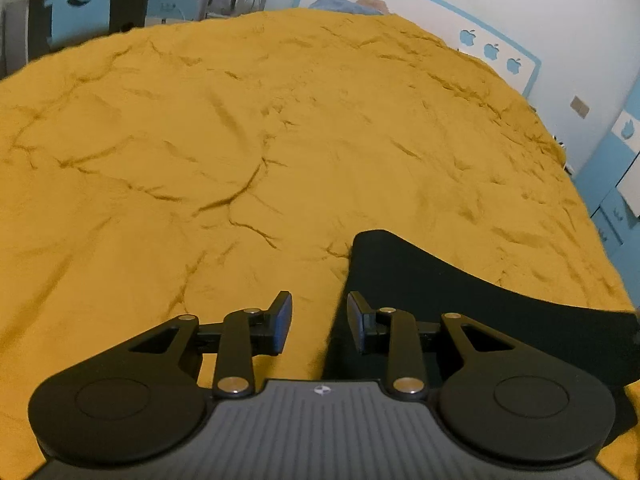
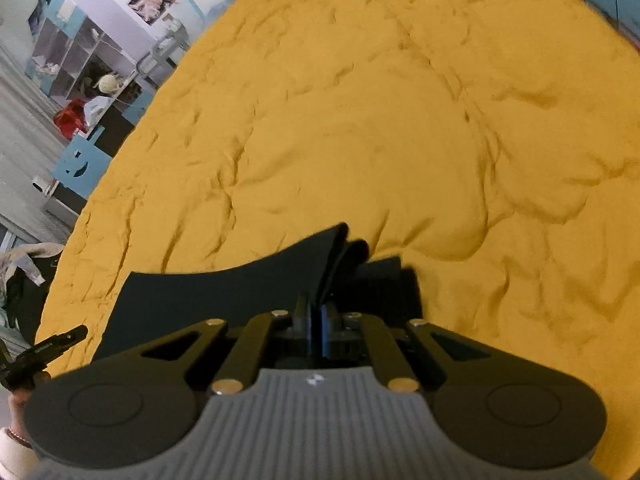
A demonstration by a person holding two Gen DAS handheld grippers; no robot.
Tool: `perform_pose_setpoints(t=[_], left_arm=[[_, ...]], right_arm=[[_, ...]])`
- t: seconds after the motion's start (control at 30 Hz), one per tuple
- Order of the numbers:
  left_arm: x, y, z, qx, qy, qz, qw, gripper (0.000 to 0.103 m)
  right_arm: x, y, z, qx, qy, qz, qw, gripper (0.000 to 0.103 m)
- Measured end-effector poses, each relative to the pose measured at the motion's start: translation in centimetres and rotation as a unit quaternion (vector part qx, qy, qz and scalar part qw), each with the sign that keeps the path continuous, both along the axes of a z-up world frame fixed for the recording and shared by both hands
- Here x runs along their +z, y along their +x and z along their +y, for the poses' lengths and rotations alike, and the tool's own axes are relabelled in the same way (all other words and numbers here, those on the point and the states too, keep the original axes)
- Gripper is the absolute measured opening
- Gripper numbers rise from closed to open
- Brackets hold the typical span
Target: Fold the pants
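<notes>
Black pants (image 1: 432,300) lie on a yellow bedspread (image 1: 240,140), reaching from the lower middle to the right edge of the left wrist view. My left gripper (image 1: 318,322) is open just above the left edge of the pants. That edge runs between its fingers, and the pads do not press on it. In the right wrist view my right gripper (image 2: 318,320) is shut on the pants (image 2: 224,292). A folded corner of the cloth stands up out of its pads. The left gripper (image 2: 52,346) shows at the lower left edge, held by a hand (image 2: 16,412).
The wrinkled yellow bedspread (image 2: 380,120) fills most of both views. A blue-trimmed headboard (image 1: 400,4) and white wall stand beyond it. Past the bed's left side are blue chairs (image 1: 82,0), a desk and open shelves (image 2: 80,64).
</notes>
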State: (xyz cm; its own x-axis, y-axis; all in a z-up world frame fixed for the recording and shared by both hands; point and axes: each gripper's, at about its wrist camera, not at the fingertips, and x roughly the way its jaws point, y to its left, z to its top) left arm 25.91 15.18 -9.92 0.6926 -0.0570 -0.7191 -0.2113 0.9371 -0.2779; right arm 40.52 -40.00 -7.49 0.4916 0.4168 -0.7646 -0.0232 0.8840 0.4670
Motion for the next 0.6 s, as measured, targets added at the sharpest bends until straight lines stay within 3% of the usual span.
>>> perform_pose_setpoints(t=[0.07, 0.17, 0.27, 0.4, 0.53, 0.6], left_arm=[[-0.2, 0.2, -0.4, -0.002, 0.005, 0.006, 1.0, 0.035], [0.1, -0.1, -1.2, -0.018, 0.009, -0.002, 0.9998, 0.035], [0.5, 0.1, -1.4, -0.031, 0.027, -0.005, 0.9991, 0.032], [1.1, 1.8, -1.4, -0.04, 0.026, -0.011, 0.9988, 0.029], [0.1, 5.4, -2.4, -0.068, -0.017, -0.004, 0.9975, 0.026], [-0.9, 7.2, -3.3, -0.075, -0.014, 0.005, 0.9971, 0.025]], right_arm=[[-2.4, 0.4, 0.5, 0.006, -0.028, 0.017, 0.999, 0.0], [-4.5, 0.0, 0.6, 0.005, -0.042, 0.006, 0.999, 0.0], [-4.3, -1.1, 0.2, -0.013, -0.047, -0.006, 0.999, 0.003], [-2.0, -2.4, 0.7, -0.018, -0.137, -0.046, 0.989, 0.012], [-1.2, -2.7, 0.7, -0.018, -0.102, -0.077, 0.992, 0.012], [-1.6, -2.6, 1.4, -0.004, -0.094, -0.084, 0.992, 0.011]])
